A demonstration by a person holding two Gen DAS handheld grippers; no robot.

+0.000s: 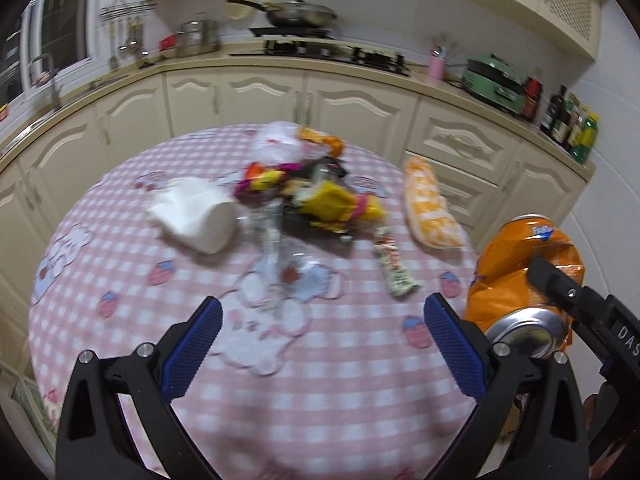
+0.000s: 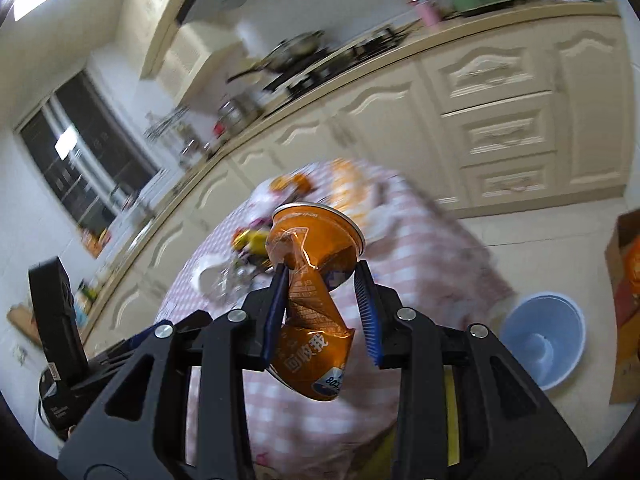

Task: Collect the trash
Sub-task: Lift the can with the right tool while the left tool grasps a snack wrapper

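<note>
Tongs [image 2: 322, 314] on the right were seen pinching a crushed orange can [image 2: 316, 304] at its crumpled waist, both blue pads pressed against the dented metal. The can was held clear of the bench [image 2: 420, 248], its long axis running roughly along the fingers, with the rimmed end pointed away from the camera and the other end turned back toward it. In the left wrist view the same can [image 1: 524, 276] was shown off the bench's right edge, its silver end tipped toward the lens, gripped by a black finger cut off at the frame's edge. The left tongs [image 1: 320, 348] were spread wide with nothing between them, held over the pink checked cloth.

Farther along the bench, a green and white wrapper [image 1: 394, 268] was laid lengthwise, pointing away. Beyond it a heap of yellow, purple and black wrappers [image 1: 320, 200] was piled, too blurred for single pieces to be told apart. A crumpled white tissue wad [image 1: 192, 212] was found to the heap's left, and an orange and white bag [image 1: 428, 208] lay at the bench's right edge, its length running away from the camera. Some clear plastic [image 1: 280, 256] near the middle was barely made out.

On the floor to the right, a light blue bin [image 2: 540, 340] was stood open; its inside looked bare. A cardboard box [image 2: 624, 280] was cut off beside it.
</note>
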